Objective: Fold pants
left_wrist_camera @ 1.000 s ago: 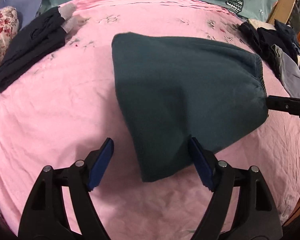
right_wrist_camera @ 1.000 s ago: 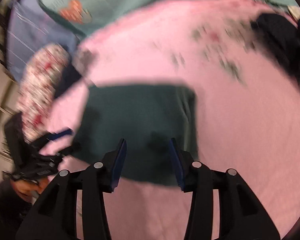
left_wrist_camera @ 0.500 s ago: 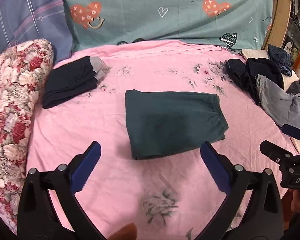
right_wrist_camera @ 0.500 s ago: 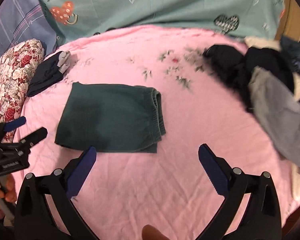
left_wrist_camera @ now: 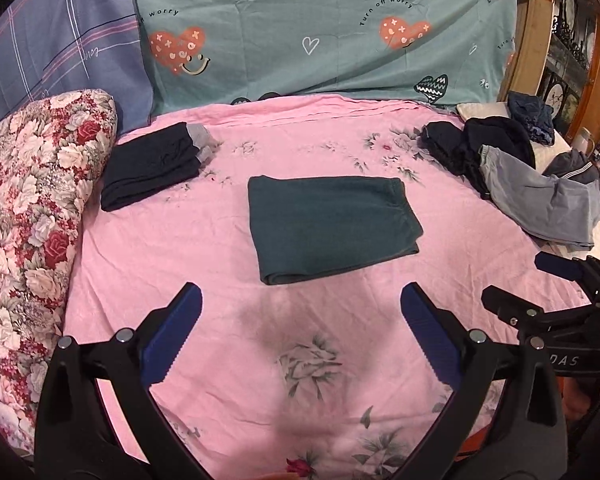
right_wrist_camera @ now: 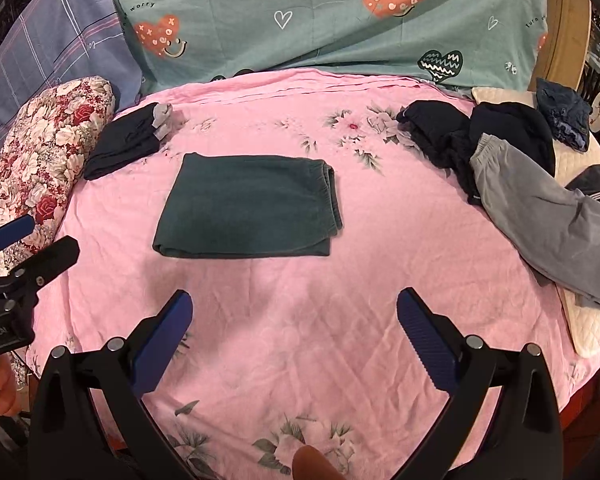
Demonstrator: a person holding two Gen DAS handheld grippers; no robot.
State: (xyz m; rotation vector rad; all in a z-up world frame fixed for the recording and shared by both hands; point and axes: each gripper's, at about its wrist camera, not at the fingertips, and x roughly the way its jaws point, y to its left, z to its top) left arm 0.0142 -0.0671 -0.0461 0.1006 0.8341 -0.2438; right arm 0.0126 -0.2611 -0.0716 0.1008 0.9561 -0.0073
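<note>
Dark green pants (left_wrist_camera: 332, 226): folded into a flat rectangle, lying at centre frame in the left wrist view and slightly left of centre in the right wrist view (right_wrist_camera: 250, 210); elastic waistband on the right-hand edge of the bundle; untouched by either gripper

Pink floral sheet (left_wrist_camera: 228, 264): covers the bed and fills most of both views; lightly creased, flower print near the lower edge

Left gripper (left_wrist_camera: 300, 320): lower frame of its own view, jaws spread wide with nothing between them, blue pads (left_wrist_camera: 172, 340) facing inward; well short of the pants; also seen at the left edge of the right wrist view (right_wrist_camera: 24, 248), a hand below it

Right gripper (right_wrist_camera: 294, 326): lower frame of its own view, jaws spread wide and empty, having just been opening; clear of the pants; also visible at the right edge of the left wrist view (left_wrist_camera: 540, 284)

Black folded garment (left_wrist_camera: 152, 164): upper left on the sheet, grey cuffs at its right end, apart from the green pants

Floral bolster (left_wrist_camera: 32, 220): along the left edge of the sheet

Loose clothing pile (left_wrist_camera: 512, 168): upper right, dark items with a grey pair of pants (right_wrist_camera: 540, 208) draped toward the frame edge

Teal heart-print fabric (left_wrist_camera: 320, 28): across the top of both views, behind the bed

Blue plaid fabric (left_wrist_camera: 60, 52): upper left corner
</note>
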